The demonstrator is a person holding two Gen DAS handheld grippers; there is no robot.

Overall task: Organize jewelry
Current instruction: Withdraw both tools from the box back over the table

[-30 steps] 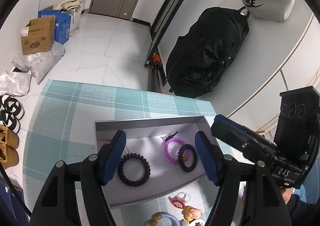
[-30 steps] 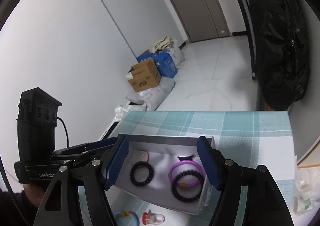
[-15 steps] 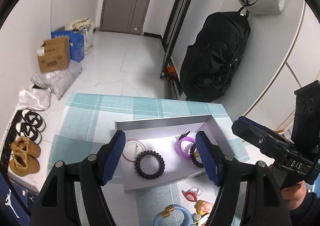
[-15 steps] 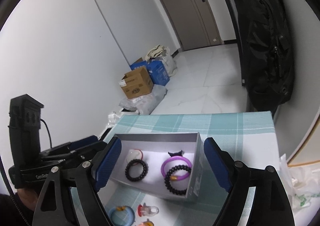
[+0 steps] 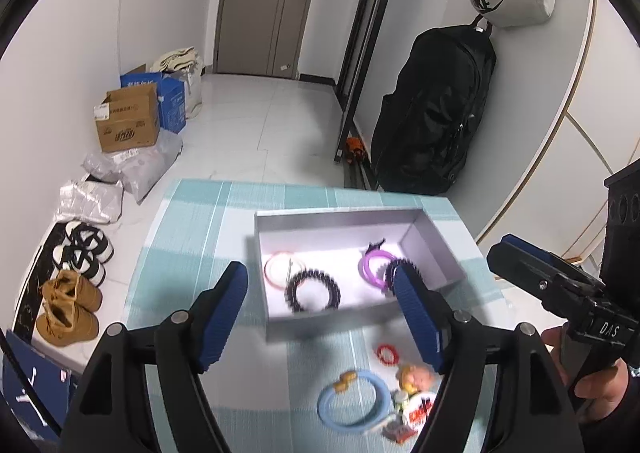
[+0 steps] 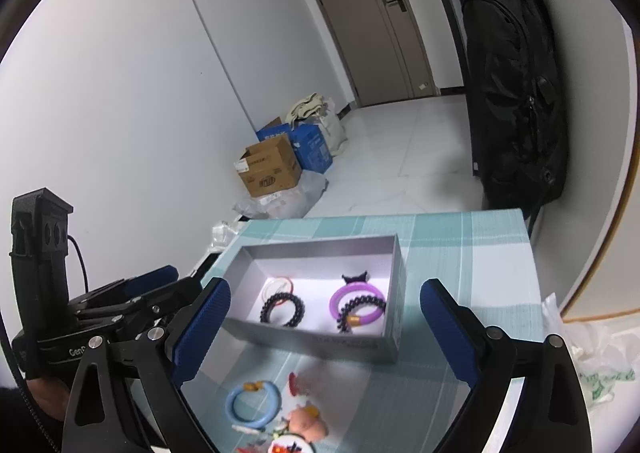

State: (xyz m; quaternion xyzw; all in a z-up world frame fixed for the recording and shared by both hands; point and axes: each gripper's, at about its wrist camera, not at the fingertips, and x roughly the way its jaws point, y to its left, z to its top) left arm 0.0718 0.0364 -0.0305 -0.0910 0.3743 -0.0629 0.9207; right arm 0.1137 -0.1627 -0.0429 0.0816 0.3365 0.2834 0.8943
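Observation:
A grey open box [image 5: 340, 219] sits on the teal cloth. It holds a thin pink ring [image 5: 280, 269], a black coil bracelet [image 5: 312, 293], a purple bangle [image 5: 374, 265] and a second black bracelet [image 6: 360, 313] lying on the bangle. In front of the box lie a light blue ring [image 5: 354, 401], a small red ring [image 5: 387, 353] and a doll charm [image 5: 414, 375]. My left gripper [image 5: 320, 277] hovers above the box's near side, its jaws opening with nothing gripped. My right gripper [image 6: 324, 289] hangs above the box front, its jaws opening wide and empty.
The plaid cloth [image 5: 192, 237] covers the table, and its far edge drops to a white floor. A black backpack [image 5: 432, 113] hangs beyond the table. Cardboard boxes [image 5: 128, 125] and shoes [image 5: 76, 293] lie on the floor at left. A white plastic bag [image 6: 592, 353] lies at the table's right.
Both grippers have drawn back and up from the box, so the loose pieces in front of it now show. The right jaws have spread much wider, the left a little.

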